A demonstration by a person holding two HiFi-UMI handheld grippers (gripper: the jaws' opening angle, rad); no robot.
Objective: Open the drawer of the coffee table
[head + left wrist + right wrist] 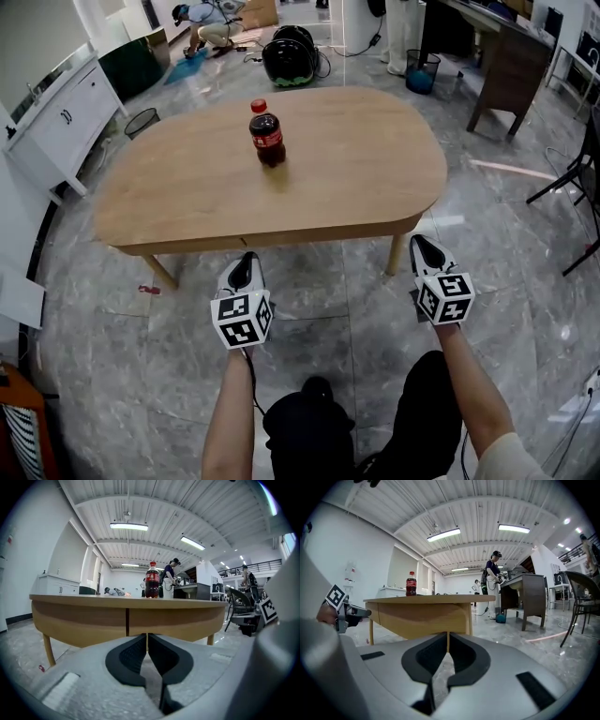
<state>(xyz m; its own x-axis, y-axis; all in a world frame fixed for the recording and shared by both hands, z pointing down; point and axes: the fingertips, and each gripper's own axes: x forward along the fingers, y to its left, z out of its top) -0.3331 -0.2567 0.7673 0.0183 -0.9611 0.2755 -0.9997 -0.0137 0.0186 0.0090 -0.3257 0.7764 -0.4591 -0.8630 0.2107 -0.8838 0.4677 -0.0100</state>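
An oval wooden coffee table (375, 178) stands on the marble floor, with a cola bottle (267, 134) upright near its middle. Its front apron shows two drawer fronts (173, 618) split by a dark vertical seam (127, 622); both sit flush. My left gripper (246, 263) hangs just below the front edge, level with that seam, jaws shut and holding nothing. My right gripper (419, 246) is beside the table's front right corner and leg (395, 254), also shut and bare. In the right gripper view the table's corner (464, 616) fills the centre.
A white cabinet (61, 117) stands at the far left, a black bag (291, 56) and a bin (422, 70) beyond the table, a dark desk (502, 56) at the far right. People work in the background. My knees (309, 431) are below the grippers.
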